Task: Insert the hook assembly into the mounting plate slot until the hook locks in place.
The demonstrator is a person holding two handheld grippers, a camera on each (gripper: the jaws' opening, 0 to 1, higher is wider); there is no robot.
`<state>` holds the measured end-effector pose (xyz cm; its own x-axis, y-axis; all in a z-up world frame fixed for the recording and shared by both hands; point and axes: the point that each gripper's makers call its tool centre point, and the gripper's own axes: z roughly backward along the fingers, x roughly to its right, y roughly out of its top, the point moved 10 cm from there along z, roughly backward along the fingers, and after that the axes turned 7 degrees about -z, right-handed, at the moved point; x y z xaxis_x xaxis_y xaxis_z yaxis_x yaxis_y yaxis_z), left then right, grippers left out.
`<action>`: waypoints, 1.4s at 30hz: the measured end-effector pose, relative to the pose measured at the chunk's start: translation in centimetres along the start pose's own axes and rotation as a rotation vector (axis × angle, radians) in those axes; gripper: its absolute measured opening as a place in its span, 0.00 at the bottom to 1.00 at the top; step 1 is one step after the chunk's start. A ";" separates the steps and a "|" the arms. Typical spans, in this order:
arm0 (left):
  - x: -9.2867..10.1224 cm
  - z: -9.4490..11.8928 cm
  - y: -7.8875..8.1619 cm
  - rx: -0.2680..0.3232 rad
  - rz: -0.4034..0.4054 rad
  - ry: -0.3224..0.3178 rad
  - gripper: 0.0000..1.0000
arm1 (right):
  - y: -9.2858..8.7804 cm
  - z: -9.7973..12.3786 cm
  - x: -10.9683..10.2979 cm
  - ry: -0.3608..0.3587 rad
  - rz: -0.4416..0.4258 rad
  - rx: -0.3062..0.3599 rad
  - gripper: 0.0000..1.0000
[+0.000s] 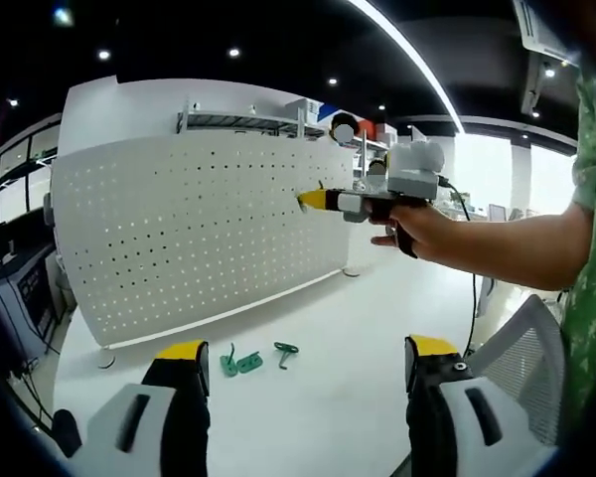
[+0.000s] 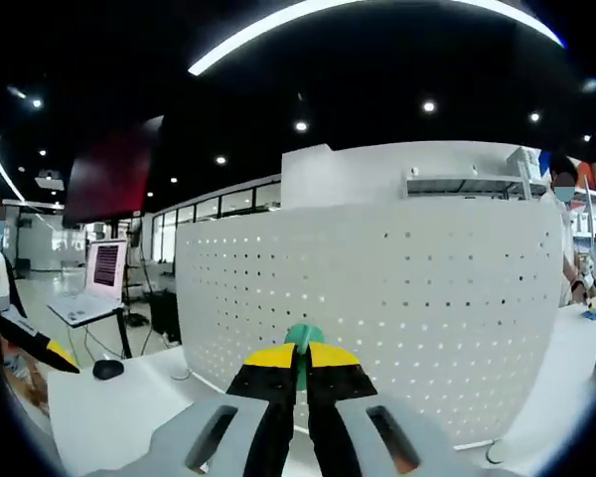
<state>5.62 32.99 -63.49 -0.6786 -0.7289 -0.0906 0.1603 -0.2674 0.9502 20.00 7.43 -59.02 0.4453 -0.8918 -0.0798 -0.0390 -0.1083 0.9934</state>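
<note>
Two grippers are up: the right gripper (image 2: 300, 360) is clamped on a green hook (image 2: 303, 338), its hand (image 1: 417, 231) stretched toward the white pegboard (image 1: 199, 229). The left gripper (image 1: 308, 350) gapes wide, holding nothing, above spare green hooks (image 1: 256, 358) on the white table (image 1: 328, 397).

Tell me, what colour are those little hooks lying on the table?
Green hooks, clearest in the left gripper view.

Left gripper (image 1: 305, 356): low and near in the left gripper view, jaws spread wide, nothing between them.
Right gripper (image 2: 301, 361): jaws nearly together, clamped on a green hook (image 2: 303, 338) whose top shows above the yellow tips.
Right hand (image 1: 417, 231): at right in the left gripper view, holds the right gripper level, tips pointing left.
Right forearm (image 1: 521, 248): bare, reaching in from the right.
</note>
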 end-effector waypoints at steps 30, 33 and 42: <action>0.3 -0.1 -0.3 -0.018 0.020 0.008 0.83 | 5.5 -0.5 1.4 -0.133 0.260 0.284 0.02; 0.3 -0.1 -0.2 -0.019 0.019 0.009 0.83 | 5.4 -0.7 1.7 -0.146 0.258 0.292 0.02; 0.0 -0.2 0.5 0.008 0.027 0.023 0.82 | 5.3 -1.5 2.0 -0.151 0.259 0.294 0.02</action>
<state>5.88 32.72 -63.13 -0.6575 -0.7501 -0.0716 0.1729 -0.2427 0.9546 22.06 5.76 -53.82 0.2522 -0.9579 0.1371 -0.3960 0.0270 0.9178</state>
